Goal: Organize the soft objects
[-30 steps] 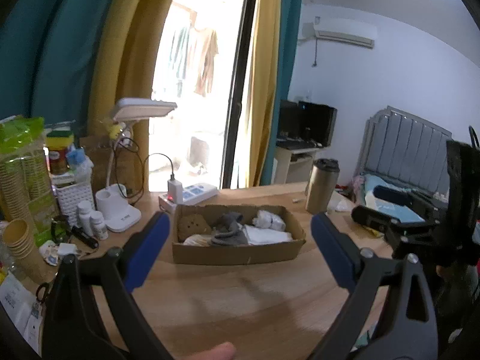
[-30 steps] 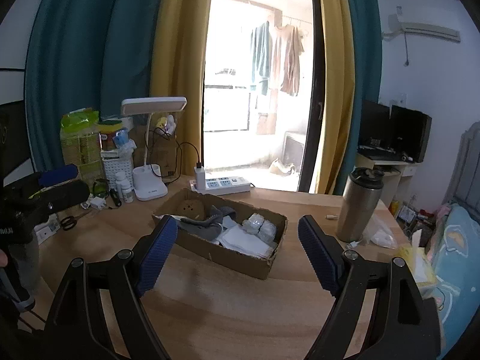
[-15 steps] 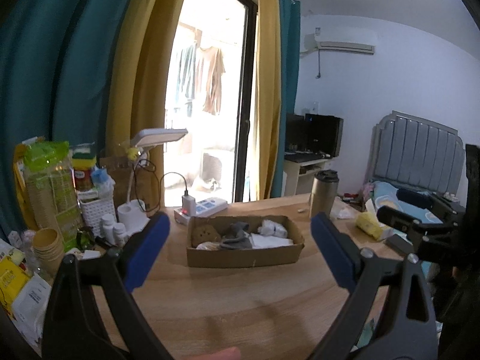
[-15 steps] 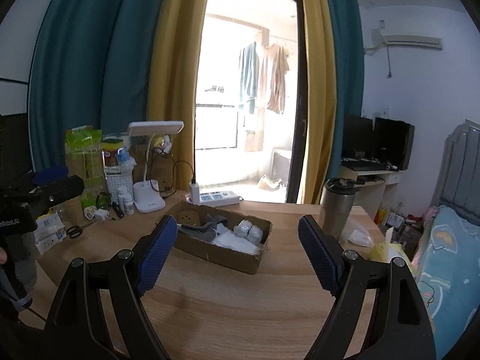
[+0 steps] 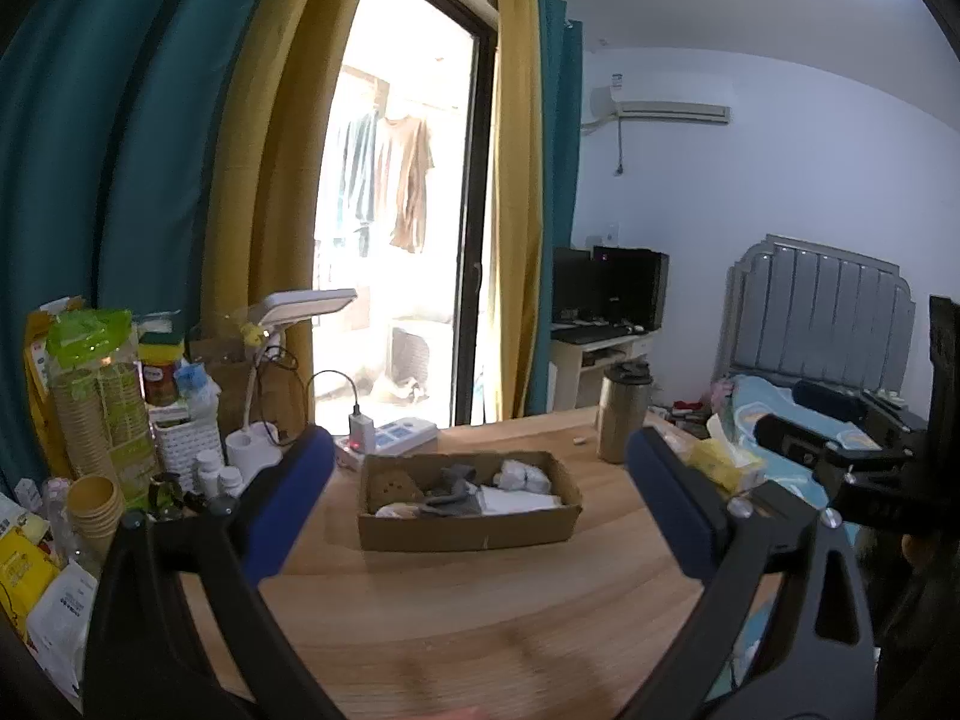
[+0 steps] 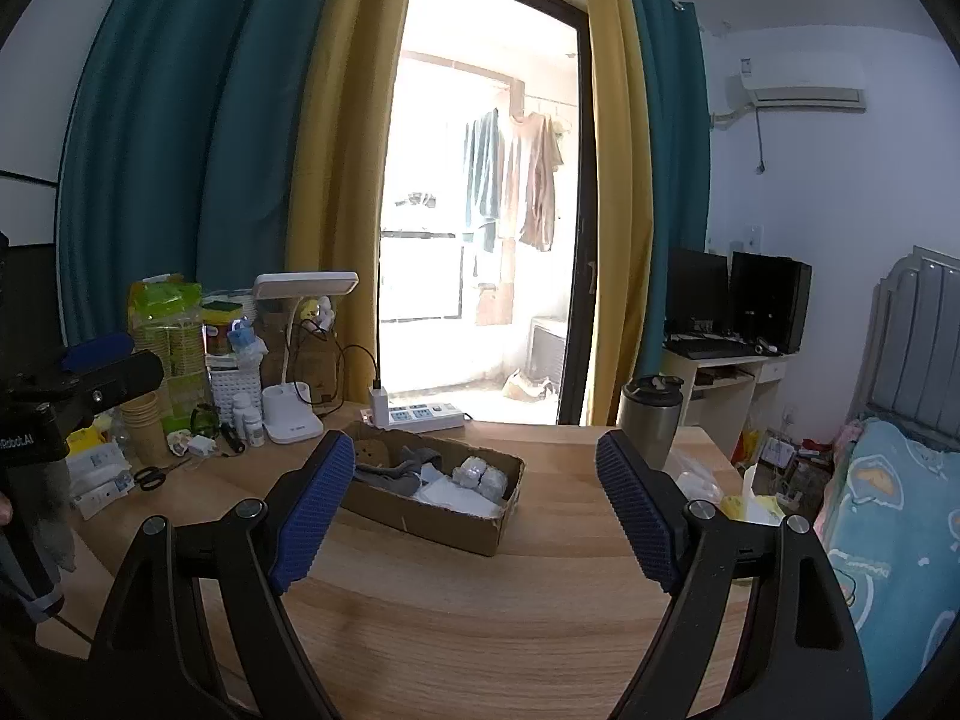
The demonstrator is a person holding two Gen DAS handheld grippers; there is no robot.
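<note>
- Both grippers have pulled back & up from the cardboard box since a sec ago; box looks smaller and farther off in both views now.
- Left gripper: jaws wide apart, nothing btwn them. Right gripper: same, wide open, empty.
- Soft items all sit inside the box: grey sock, white rolled socks, flat white cloth, tan spotted piece at the left end. No soft thing loose on the worktop that I can see.
- Reading: task looks at or near done; hands retreating, no grasp in hand.
- Worktop: light wood, bare in front. Clutter at left: desk lamp, paper cups, small bottles, scissors. Power strip behind box, steel tumbler to its right.
- Room: teal/yellow curtains, bright balcony door w/ hung clothes, AC unit, bed at right.
</note>
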